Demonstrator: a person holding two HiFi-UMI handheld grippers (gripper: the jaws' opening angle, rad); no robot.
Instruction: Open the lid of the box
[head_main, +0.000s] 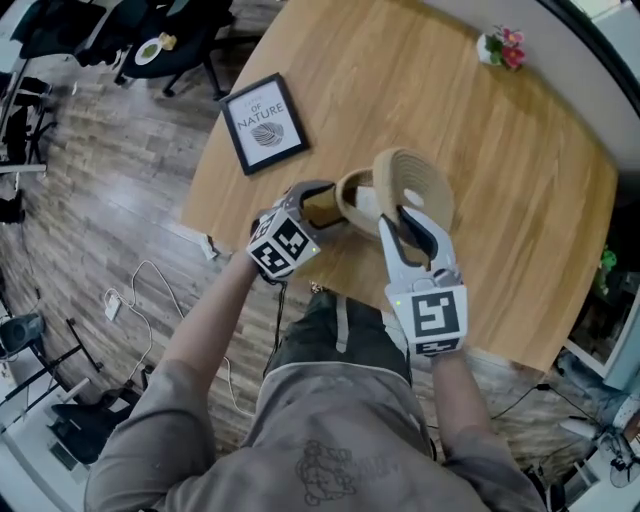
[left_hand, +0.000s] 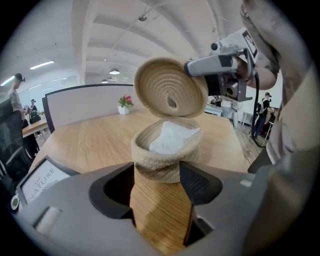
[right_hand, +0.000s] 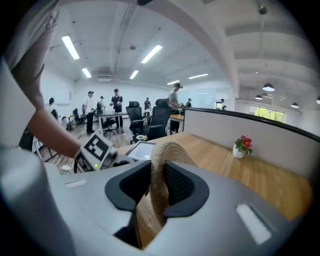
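A small woven basket box (head_main: 352, 200) stands on the wooden table (head_main: 500, 200), open at the top with white stuffing (left_hand: 170, 137) inside. Its round woven lid (head_main: 415, 180) is off the basket and tilted on edge above and to the right of it. My right gripper (head_main: 403, 215) is shut on the lid's rim (right_hand: 160, 170), which runs between its pads. My left gripper (head_main: 325, 205) comes in from the left at table level. In the left gripper view its jaws stand wide on either side of the basket (left_hand: 167, 152), tips against its lower sides.
A framed print (head_main: 265, 122) lies on the table to the basket's left. A small pot of red flowers (head_main: 502, 47) stands at the far edge by a partition. The table's near edge is just below the grippers. Office chairs (head_main: 170, 40) and floor cables (head_main: 140, 300) lie beyond.
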